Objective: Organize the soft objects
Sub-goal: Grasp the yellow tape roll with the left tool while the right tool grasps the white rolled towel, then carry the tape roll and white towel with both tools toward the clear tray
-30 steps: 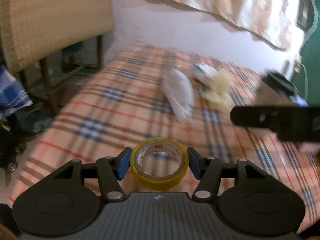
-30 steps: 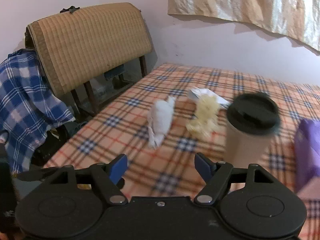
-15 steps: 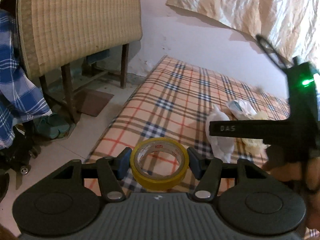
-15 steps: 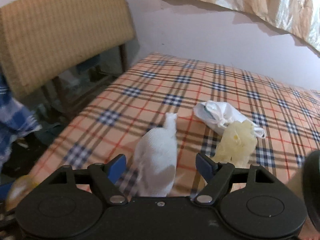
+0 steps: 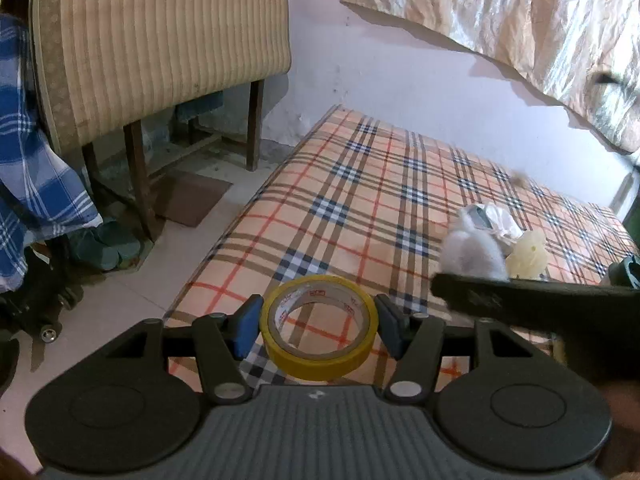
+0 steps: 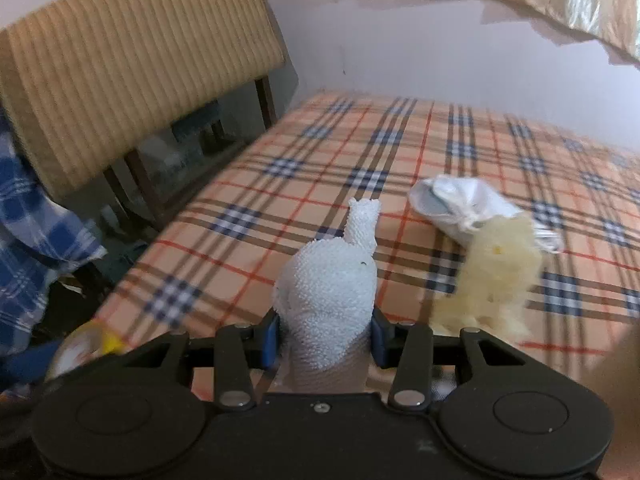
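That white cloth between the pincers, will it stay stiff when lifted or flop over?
The white cloth will probably flop: it looks like soft, bumpy towelling bunched into a lump. It is likely light, and should squash as the right gripper closes on it.

A lived-in room of a home, this: a low mattress [image 5: 360, 208] in an orange plaid sheet lies right on the pale tiled floor [image 5: 132, 300], a woven tan mat [image 5: 160, 36] drapes over a wooden frame, blue checked cloth [image 5: 28, 168] hangs beside it, and a curtain [image 5: 520, 12] droops across the plain plastered wall.
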{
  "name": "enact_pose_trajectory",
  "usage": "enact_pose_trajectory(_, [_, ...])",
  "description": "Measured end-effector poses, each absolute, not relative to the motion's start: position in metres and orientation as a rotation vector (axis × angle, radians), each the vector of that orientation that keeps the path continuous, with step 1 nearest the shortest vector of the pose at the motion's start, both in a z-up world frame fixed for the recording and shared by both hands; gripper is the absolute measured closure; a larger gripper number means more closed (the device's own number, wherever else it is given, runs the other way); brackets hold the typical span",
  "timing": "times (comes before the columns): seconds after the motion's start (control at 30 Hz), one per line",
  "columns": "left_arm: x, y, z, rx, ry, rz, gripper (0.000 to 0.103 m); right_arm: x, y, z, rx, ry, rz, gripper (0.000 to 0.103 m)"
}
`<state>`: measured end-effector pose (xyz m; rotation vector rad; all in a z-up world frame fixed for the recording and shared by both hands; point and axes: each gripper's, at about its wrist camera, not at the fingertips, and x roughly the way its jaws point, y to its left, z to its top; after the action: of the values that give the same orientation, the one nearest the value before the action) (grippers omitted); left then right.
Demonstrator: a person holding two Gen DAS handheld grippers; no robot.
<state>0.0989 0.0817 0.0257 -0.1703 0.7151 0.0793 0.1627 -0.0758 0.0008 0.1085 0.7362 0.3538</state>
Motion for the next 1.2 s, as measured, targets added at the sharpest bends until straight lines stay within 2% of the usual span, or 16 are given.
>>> enact_pose_trajectory(0.5, [0.081,0.033,0.058,-0.122,0.713,0.049,0.042,0.054,-0.155,0.065,0.11,0.629,0.35,0.05])
enact_pose_trajectory(1.2, [0.065,-0.03,0.073,-0.058,0.714,-0.065,0.042,0.026,-0.208,0.079,0.134,0.583,0.3,0.05])
